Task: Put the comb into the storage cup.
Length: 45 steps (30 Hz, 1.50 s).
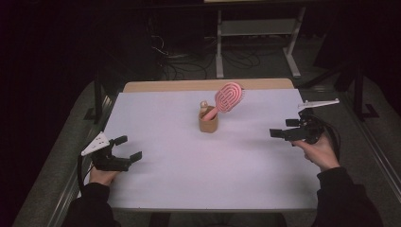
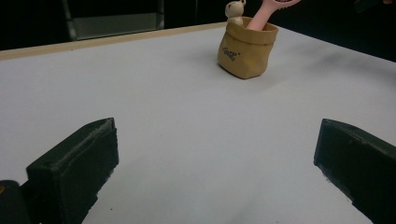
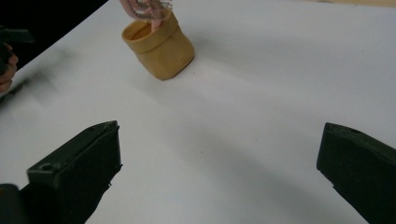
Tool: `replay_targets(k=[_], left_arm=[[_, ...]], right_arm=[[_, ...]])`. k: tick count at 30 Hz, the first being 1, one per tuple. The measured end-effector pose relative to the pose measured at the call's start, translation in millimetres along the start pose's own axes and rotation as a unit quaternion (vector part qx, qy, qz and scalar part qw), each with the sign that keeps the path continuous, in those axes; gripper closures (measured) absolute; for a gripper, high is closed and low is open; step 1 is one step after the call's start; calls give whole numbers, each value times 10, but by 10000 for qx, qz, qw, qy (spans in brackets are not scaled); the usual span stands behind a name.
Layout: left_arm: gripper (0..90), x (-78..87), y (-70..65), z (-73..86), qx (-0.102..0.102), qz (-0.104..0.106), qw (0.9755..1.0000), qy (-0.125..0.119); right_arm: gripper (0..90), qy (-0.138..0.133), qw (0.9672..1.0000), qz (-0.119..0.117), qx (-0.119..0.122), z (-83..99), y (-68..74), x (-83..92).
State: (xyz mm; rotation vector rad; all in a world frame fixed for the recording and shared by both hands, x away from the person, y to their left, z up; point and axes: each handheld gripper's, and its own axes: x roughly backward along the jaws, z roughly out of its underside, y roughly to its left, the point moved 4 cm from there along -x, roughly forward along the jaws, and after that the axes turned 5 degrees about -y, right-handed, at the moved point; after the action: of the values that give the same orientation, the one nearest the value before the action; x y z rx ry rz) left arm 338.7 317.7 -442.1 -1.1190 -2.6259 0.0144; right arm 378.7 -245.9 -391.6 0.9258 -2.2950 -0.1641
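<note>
While both tools—L [image 1: 128, 147] & R [image 1: 280, 128]—gape wide, oval pink brush [image 1: 228, 97] leans in squat tan pouch [image 1: 208, 124].

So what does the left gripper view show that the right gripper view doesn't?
The left gripper view alone shows the small cream figure at the pouch's rim, the dark lettering on the pouch's side, and the table's wooden far edge. The right gripper view alone looks into the pouch's open mouth and catches the other hand at its left edge. Both show the tan pouch holding the pink brush, the white table, and two black jaws set wide apart.
</note>
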Motion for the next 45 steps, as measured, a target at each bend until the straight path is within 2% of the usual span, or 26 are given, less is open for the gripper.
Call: replay_targets(k=[7, 13, 21, 25, 34, 45], left_arm=[[0, -3, 5, 5, 51, -14, 10000, -12], [0, 4, -7, -12, 153, 73, 9998, -103], [0, 0, -5, -6, 169, 87, 9998, -84], [0, 4, -16, -19, 222, 134, 9996, -136], [0, -3, -14, -9, 287, 189, 9994, -89], [0, -9, -16, -4, 316, 257, 9991, -69]], right_arm=[[0, -39, 10000, -2, 66, 135, 31, 21], [0, -23, 9998, 66, 185, 262, 40, 14], [0, -42, 9998, 50, 172, 445, 50, 9], [0, -111, 9997, 81, 221, 531, 69, 57], [0, -208, 9996, 115, 178, 711, 34, 140], [0, -418, 9982, 283, 331, 929, 69, 262]])
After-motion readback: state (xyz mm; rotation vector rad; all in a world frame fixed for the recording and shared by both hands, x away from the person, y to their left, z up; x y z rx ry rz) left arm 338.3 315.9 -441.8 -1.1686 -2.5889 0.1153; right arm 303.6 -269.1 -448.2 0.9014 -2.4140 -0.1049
